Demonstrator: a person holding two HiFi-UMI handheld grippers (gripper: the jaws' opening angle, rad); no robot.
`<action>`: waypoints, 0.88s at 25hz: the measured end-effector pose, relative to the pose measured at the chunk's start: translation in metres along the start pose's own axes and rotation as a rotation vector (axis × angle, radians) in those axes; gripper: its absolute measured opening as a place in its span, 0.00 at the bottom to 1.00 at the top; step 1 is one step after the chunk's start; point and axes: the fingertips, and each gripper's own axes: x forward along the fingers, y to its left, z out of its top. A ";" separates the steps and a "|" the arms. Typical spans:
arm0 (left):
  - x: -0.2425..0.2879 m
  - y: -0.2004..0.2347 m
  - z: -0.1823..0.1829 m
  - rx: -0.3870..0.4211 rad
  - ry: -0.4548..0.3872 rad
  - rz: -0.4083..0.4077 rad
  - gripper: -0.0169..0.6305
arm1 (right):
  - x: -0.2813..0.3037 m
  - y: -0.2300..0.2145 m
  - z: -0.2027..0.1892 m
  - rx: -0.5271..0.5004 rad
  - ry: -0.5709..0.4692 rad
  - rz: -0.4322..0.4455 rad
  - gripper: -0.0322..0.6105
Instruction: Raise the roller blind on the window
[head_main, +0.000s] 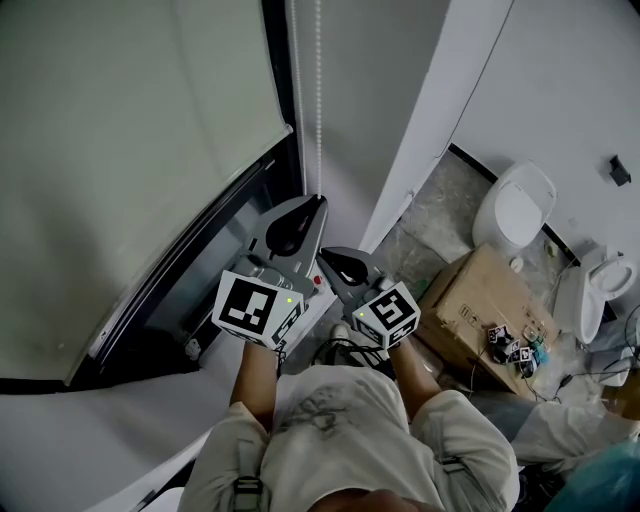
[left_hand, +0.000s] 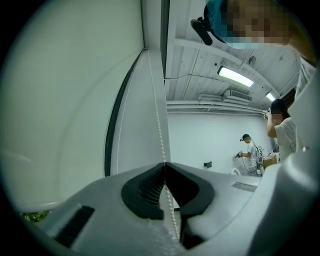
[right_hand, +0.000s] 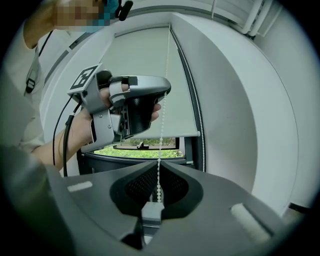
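The pale roller blind (head_main: 130, 130) covers most of the window on the left. In the right gripper view the blind (right_hand: 145, 75) ends at its bottom bar (right_hand: 165, 134), with a strip of greenery (right_hand: 135, 151) under it. A white bead chain (head_main: 318, 90) hangs along the frame's right side. My left gripper (head_main: 318, 200) is the upper one and is shut on the chain (left_hand: 158, 120), the jaws meeting at the left gripper (left_hand: 164, 163) tips. Just below, my right gripper (head_main: 325, 255) is also shut on the chain (right_hand: 161, 135). The left gripper (right_hand: 165, 92) shows above the right gripper (right_hand: 159, 161).
The dark window frame (head_main: 200, 260) runs below the blind. A white wall corner (head_main: 420, 150) stands right of the chain. On the floor at the right are a cardboard box (head_main: 480, 305) and two toilets (head_main: 515, 205) (head_main: 600, 290). Another person (left_hand: 248, 150) stands far off.
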 end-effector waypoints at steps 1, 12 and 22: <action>0.000 0.000 0.000 0.000 -0.001 -0.003 0.04 | 0.000 0.000 0.000 -0.001 0.001 0.001 0.08; -0.015 0.004 -0.017 -0.047 0.015 0.014 0.04 | 0.001 0.010 -0.017 0.008 0.022 0.031 0.08; -0.030 0.003 -0.067 -0.103 0.079 0.021 0.04 | 0.006 0.018 -0.067 0.032 0.106 0.046 0.08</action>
